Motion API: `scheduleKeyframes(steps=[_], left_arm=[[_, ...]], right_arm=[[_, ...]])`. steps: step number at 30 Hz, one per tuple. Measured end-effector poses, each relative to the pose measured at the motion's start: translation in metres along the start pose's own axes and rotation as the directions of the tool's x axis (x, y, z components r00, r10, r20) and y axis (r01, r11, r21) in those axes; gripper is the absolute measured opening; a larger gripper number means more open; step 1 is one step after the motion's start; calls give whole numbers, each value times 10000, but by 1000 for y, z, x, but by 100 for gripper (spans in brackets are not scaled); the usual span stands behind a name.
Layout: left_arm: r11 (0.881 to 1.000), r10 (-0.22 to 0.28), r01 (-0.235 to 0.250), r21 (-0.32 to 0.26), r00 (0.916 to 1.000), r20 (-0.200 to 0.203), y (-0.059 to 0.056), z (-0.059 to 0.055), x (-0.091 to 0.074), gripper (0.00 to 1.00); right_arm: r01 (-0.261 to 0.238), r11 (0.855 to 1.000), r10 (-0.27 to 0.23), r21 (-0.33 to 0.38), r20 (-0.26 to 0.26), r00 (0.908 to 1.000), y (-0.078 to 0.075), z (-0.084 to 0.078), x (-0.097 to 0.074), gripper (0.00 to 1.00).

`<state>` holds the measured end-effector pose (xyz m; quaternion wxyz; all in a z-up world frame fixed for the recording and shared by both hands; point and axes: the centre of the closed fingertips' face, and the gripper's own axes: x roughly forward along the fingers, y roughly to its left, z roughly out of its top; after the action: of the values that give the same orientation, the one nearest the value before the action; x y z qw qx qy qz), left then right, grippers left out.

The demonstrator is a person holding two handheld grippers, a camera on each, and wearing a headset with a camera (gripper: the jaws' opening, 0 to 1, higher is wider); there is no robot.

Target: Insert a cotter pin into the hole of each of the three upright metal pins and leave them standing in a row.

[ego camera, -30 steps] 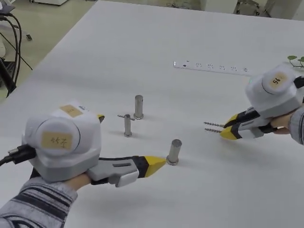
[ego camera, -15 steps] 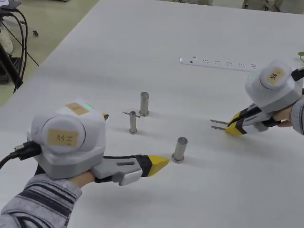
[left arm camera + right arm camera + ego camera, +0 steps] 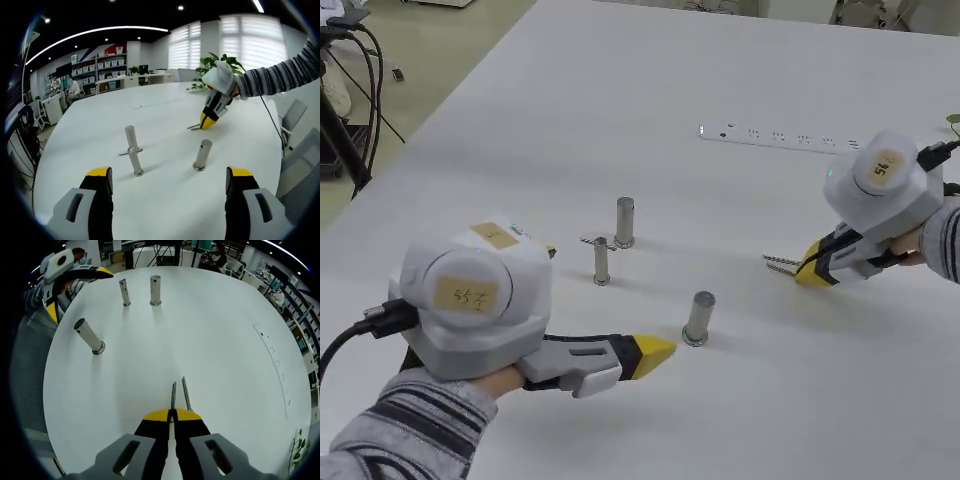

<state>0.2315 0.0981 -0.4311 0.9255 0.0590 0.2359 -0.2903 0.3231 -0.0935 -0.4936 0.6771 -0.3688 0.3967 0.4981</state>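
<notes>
Head view: right tongs [image 3: 808, 272] clamp cotter pins [image 3: 778, 263], bare table [image 3: 750, 310] all around.

We see a plain white table [image 3: 620, 100]. The three metal pins [image 3: 699, 318] are dull silver-grey, and the cotter pin [image 3: 173, 395] has the same silver colour. The left gripper [image 3: 169, 172] and the right gripper [image 3: 172, 414] both have yellow tips, then a black part, then a light grey body. Each body carries a tan label [image 3: 465, 295] with dark writing. The sleeve [image 3: 410, 425] is striped in dark grey and pale grey. The power strip [image 3: 775, 139] is white, the cable [image 3: 350, 333] is black, and the plant [image 3: 220, 62] is green.
</notes>
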Motion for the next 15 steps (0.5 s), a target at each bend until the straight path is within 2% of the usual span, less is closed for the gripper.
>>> scheduleKeyframes(steps=[2,5,8,15], left_arm=[[10000,2,-2,73,10000,-56,-1,-1,-1,88],[9999,-40,41,155,9999,-94,-3,-1,0,87],[9997,-95,98,223,9999,-140,-6,-2,-1,86],[9994,-235,239,247,9996,-135,-14,-2,-1,83]], right_arm=[[65,9999,-65,-88,19,10000,1,0,-1,0],[351,9984,-354,-451,-61,9994,0,-3,-5,0],[447,9984,-442,-350,154,9989,1,-2,-12,0],[763,9953,-747,-599,271,9968,8,-5,-29,0]])
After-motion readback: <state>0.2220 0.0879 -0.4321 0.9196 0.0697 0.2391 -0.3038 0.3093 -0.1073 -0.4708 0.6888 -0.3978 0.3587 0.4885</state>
